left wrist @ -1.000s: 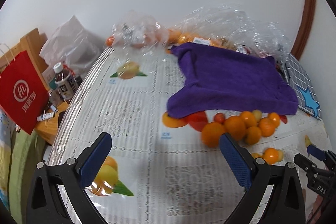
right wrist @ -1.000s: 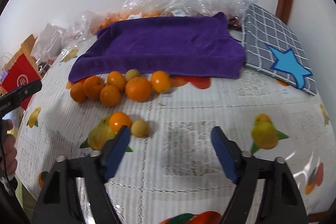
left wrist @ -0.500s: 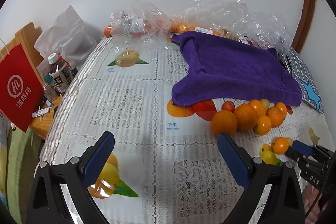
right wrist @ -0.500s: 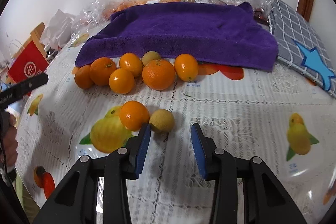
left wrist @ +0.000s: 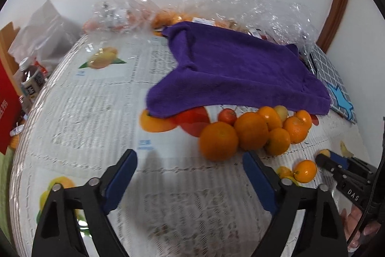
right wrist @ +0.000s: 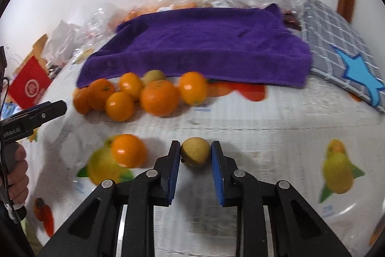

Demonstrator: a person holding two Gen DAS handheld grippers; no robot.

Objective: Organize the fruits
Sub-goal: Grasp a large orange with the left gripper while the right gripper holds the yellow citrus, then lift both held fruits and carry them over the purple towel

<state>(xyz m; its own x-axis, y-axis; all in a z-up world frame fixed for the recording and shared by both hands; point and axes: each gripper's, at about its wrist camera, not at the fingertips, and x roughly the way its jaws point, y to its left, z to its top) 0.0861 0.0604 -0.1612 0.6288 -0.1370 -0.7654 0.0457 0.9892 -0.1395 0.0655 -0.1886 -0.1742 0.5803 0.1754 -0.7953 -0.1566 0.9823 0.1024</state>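
Fruits: a small round yellow-brown fruit (right wrist: 195,153) sits clamped between the blue pads of the right tool (right wrist: 195,154), low over the lace-patterned white counter (right wrist: 264,131). A single orange (right wrist: 128,149) lies just beside it. A cluster of oranges (right wrist: 144,94) rests against the purple towel (right wrist: 204,45) edge. The left tool (left wrist: 190,176) hangs with its jaws wide apart, gripping nothing.

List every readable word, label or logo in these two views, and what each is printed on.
"DAS": right hand-held gripper body.
"nRobot.AI", start cut off: left hand-held gripper body.
Circular white logo, characters unreadable: red paper bag.
Bottle label: too blurred.
Blue captions on the tablecloth: too blurred.
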